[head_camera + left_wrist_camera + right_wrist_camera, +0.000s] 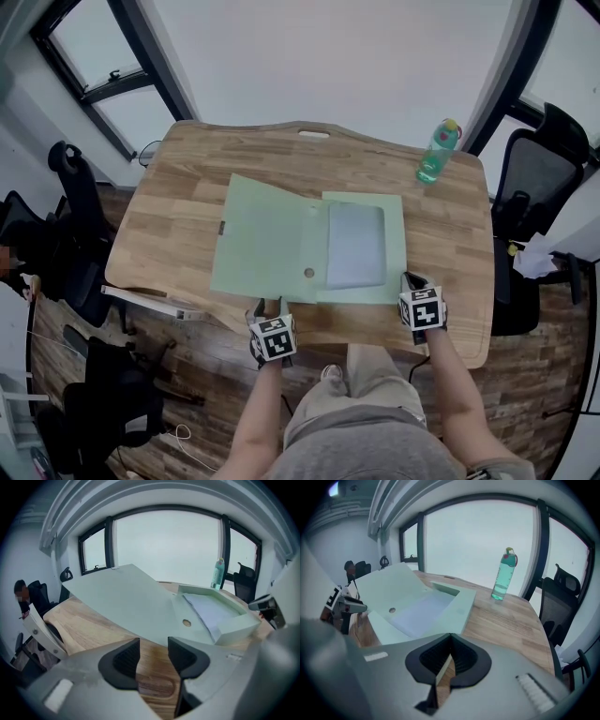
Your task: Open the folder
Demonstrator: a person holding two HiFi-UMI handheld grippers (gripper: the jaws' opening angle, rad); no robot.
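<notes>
Two risks: folder (317, 246), pinched at its 5 o'clock corner by right tongs (450, 638), could be dragged off desk (178, 202); cover (262, 234), unheld by half-open left tongs (153, 644), could be swung shut.

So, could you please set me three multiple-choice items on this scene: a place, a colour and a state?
1. Where on the table is the bottle? A near left corner B far right C middle
2. What colour is the folder? A pale green B red C black
3. How does the folder lie? A shut B upright C open, cover turned left
Key: 1 B, it stands by the far right edge. 2 A, its card is pale green throughout. 3 C, the cover lies left of the exposed paper.
</notes>
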